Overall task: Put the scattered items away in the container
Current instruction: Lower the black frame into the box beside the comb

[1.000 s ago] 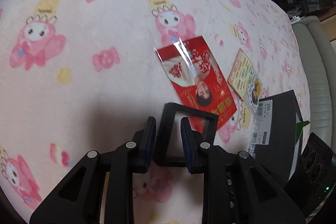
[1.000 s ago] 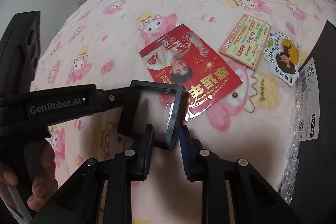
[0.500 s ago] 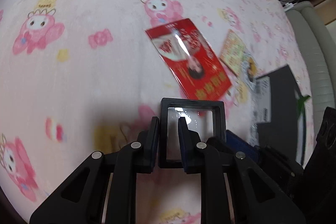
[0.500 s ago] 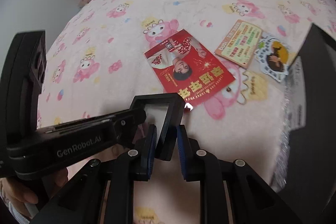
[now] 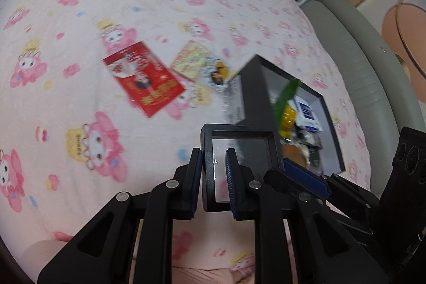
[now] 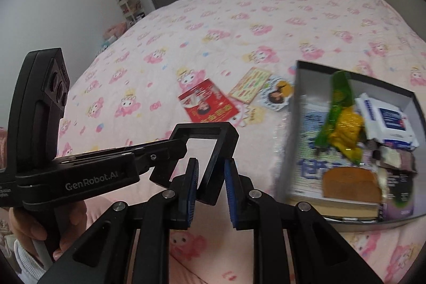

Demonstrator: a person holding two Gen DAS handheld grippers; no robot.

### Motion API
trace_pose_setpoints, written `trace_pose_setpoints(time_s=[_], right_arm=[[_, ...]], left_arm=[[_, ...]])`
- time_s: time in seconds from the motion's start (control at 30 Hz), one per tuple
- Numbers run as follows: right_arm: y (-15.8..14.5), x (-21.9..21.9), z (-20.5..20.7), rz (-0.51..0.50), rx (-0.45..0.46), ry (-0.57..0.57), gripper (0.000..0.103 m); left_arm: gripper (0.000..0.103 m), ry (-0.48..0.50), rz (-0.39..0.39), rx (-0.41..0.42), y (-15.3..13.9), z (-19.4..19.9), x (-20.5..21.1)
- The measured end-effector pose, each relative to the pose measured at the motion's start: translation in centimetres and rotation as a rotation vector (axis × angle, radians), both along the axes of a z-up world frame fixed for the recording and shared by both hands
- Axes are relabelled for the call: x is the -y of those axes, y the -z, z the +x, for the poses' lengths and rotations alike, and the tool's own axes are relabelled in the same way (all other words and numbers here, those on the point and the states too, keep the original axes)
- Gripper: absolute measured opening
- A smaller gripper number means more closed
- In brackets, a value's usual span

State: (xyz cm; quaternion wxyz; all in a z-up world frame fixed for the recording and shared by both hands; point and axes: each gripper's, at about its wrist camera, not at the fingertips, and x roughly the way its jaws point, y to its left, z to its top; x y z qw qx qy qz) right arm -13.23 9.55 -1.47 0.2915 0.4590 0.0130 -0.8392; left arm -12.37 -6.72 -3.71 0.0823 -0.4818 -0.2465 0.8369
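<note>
Frame (image 5: 239, 151), clamped by both grippers (image 5: 214, 177) (image 6: 210, 185), hangs near the box (image 6: 298, 108); uneven pulls could, seemingly, twist it loose.

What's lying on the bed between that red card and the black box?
Two small flat pieces: a yellow-green leaflet, then a round-edged sticker nearest the box. The right wrist view shows it best.
</note>
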Motion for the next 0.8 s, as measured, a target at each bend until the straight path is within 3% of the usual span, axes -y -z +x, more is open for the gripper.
trace_pose_setpoints(time_s=[0.33, 0.53, 0.8], right_arm=[[-1.5, -11.4, -3.0, -0.002, -0.040, 0.163, 0.017], [-0.2, -17.5, -5.5, -0.027, -0.013, 0.255, 0.017], [2.5, -22.4, -7.7, -0.106, 0.047, 0.348, 0.017]], left_arm=[[0.017, 0.167, -0.006, -0.020, -1.7, -4.5, -12.1], [0.017, 0.250, -0.016, 0.033, 0.3, -8.1, -18.8], [0.017, 0.297, -0.032, 0.130, 4.1, -10.9, -23.8]])
